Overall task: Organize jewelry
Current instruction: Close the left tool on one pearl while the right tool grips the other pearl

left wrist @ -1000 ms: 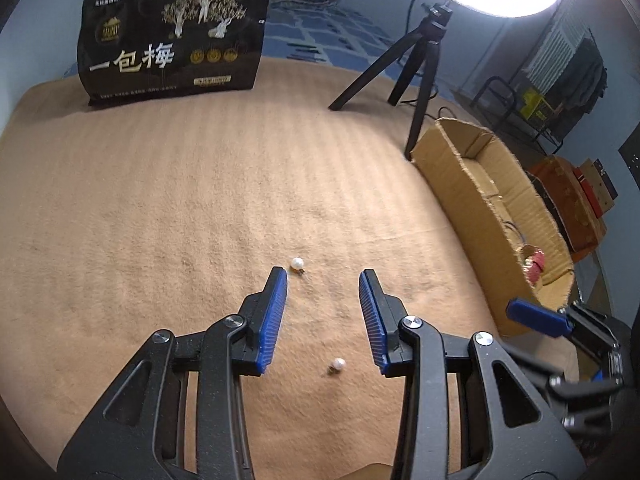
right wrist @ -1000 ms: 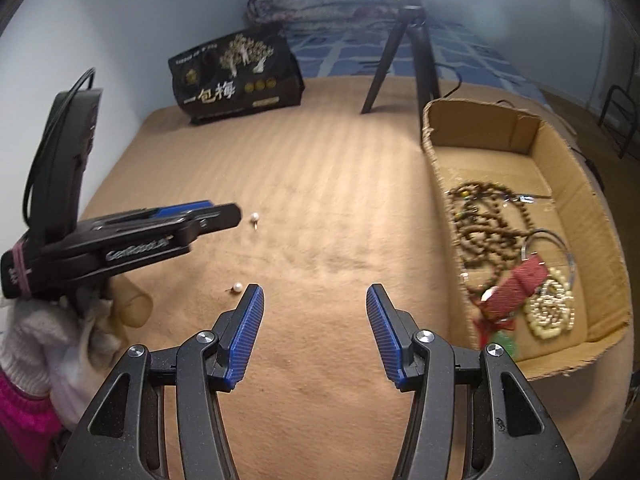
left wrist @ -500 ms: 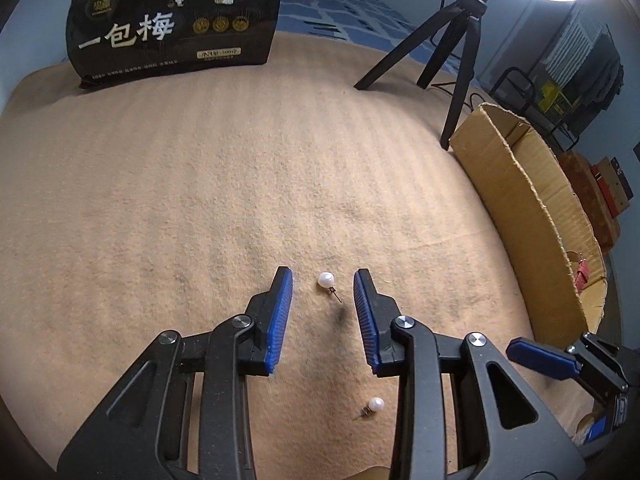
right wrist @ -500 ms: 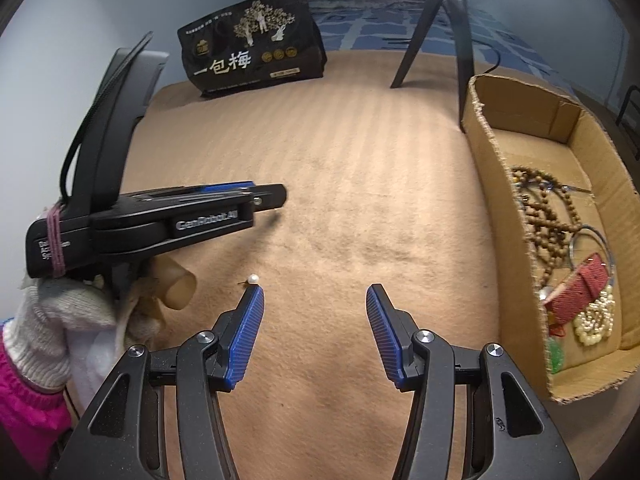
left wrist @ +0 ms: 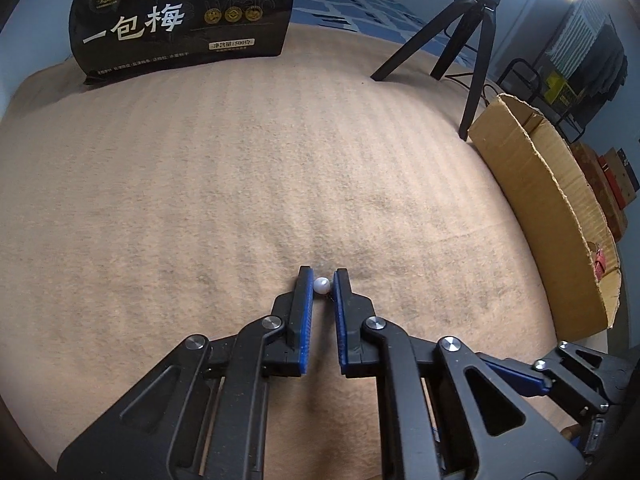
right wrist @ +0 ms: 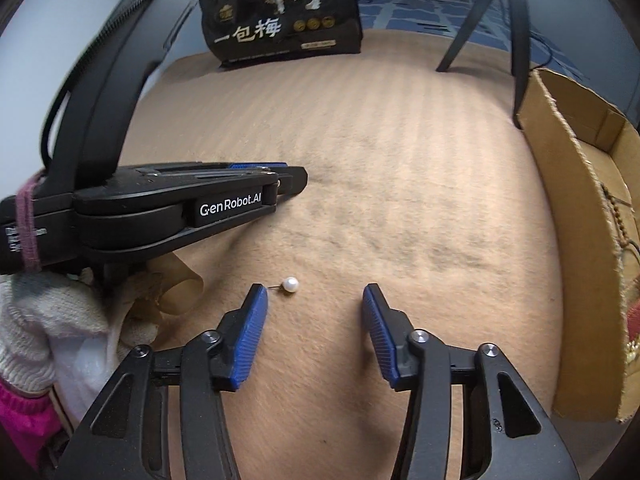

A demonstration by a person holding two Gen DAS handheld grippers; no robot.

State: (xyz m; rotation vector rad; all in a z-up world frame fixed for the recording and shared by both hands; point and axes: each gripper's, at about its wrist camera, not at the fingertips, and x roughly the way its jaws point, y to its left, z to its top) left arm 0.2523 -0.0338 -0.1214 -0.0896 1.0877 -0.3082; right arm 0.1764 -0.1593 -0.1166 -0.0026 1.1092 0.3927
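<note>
My left gripper (left wrist: 322, 280) is shut on a white pearl stud earring (left wrist: 321, 285) at its blue fingertips, down on the tan blanket. From the right wrist view the left gripper (right wrist: 296, 178) shows side-on at the left. A second pearl stud earring (right wrist: 290, 284) lies on the blanket just ahead of my right gripper (right wrist: 314, 300), which is open and empty; the pearl sits close to its left finger (right wrist: 252, 320). A cardboard box (right wrist: 580, 216) at the right holds bead necklaces (right wrist: 620, 216) and other jewelry.
A black snack bag (left wrist: 184, 16) stands at the far edge of the blanket. A black tripod (left wrist: 468, 36) with a ring light stands at the back right, by the box (left wrist: 552, 208). A gloved hand (right wrist: 36, 320) holds the left gripper.
My left gripper moved forward and closed on the farther pearl stud. My right gripper moved closer to the nearer pearl stud and stayed open.
</note>
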